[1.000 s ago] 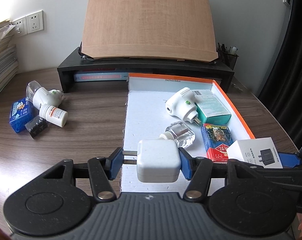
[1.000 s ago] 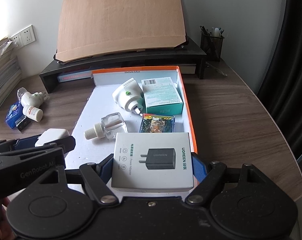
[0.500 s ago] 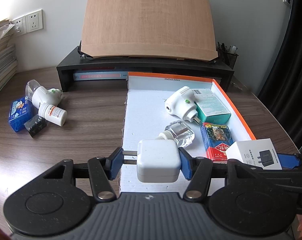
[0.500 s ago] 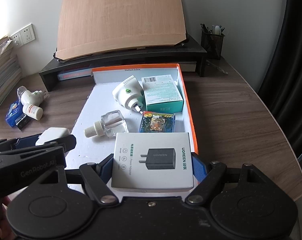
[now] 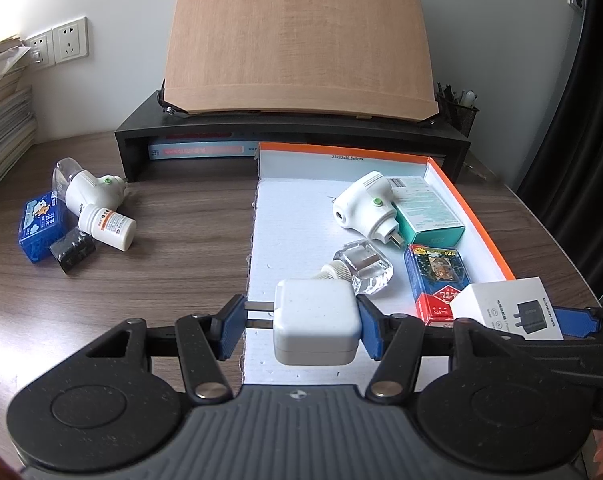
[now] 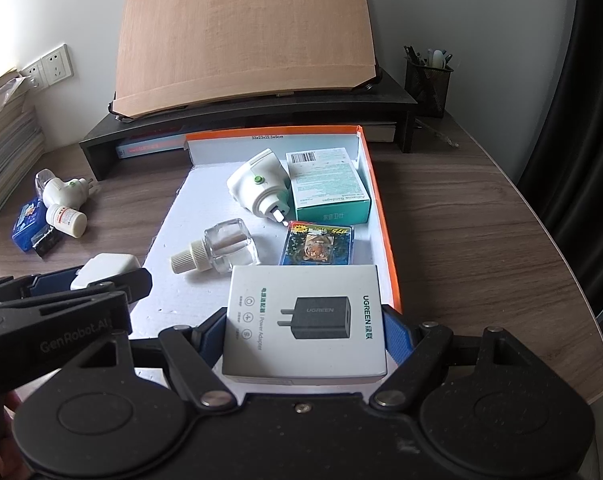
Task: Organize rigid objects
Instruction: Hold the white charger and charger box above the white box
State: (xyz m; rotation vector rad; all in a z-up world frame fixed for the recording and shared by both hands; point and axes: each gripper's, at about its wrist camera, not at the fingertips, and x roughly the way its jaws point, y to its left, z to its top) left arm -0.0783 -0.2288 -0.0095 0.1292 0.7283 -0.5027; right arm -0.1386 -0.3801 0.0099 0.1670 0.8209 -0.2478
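Observation:
My left gripper (image 5: pixel 301 328) is shut on a white charger plug (image 5: pixel 316 326), held over the near left edge of the orange-rimmed white tray (image 5: pixel 293 208). My right gripper (image 6: pixel 305 334) is shut on a white UGREEN adapter box (image 6: pixel 305 322), held over the tray's near right corner (image 6: pixel 393 280). In the tray lie a white plug-in vaporizer (image 6: pixel 257 188), a teal box (image 6: pixel 329 186), a clear liquid bottle (image 6: pixel 225 250) and a card pack (image 6: pixel 319 242). The adapter box also shows in the left wrist view (image 5: pixel 509 312).
On the desk to the left lie a second vaporizer (image 5: pixel 89 192), a white pill bottle (image 5: pixel 109 226), a blue packet (image 5: pixel 41 224) and a small black object (image 5: pixel 72 254). A black monitor riser (image 5: pixel 293 136) with a wooden board stands behind the tray. A pen holder (image 6: pixel 427 76) stands at back right.
Both grippers have drifted slightly; the tray contents sit a little lower and closer in the right wrist view. Both holds are unchanged.

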